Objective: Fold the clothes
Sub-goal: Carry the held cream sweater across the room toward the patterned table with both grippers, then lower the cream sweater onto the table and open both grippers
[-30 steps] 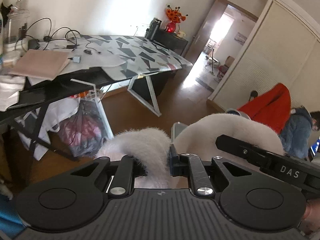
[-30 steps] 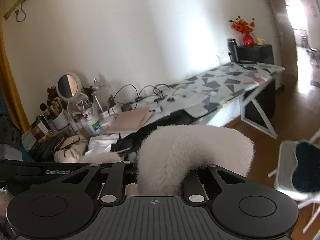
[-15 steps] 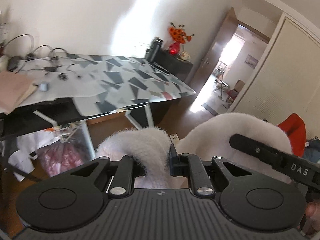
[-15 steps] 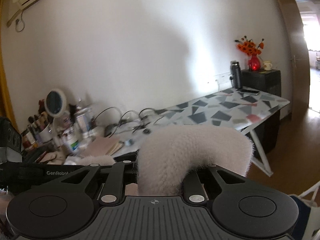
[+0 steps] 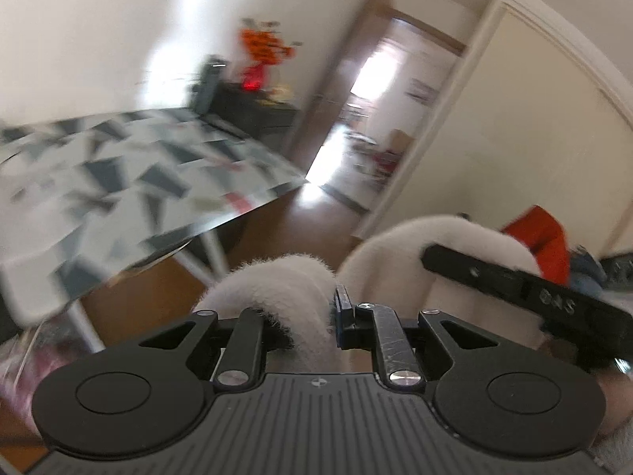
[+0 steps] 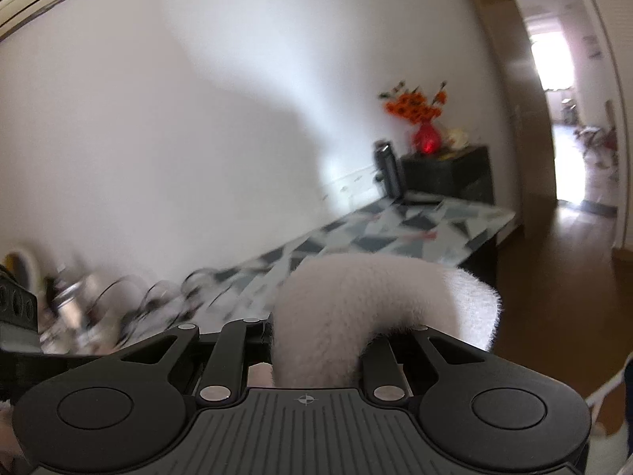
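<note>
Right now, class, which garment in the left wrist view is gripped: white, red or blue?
The fluffy white garment, clamped in the left gripper; the red garment and blue garment lie apart in the background.

A fluffy pale pink-white fleece garment point(image 5: 292, 297) is bunched into a thick arched fold clamped between the left claw point(image 5: 306, 318)'s fingers, rising just ahead of them. Another humped fold of the same garment point(image 6: 356, 308) bulges up between the right claw point(image 6: 316, 340)'s closed fingers, held aloft above the floor.
</note>
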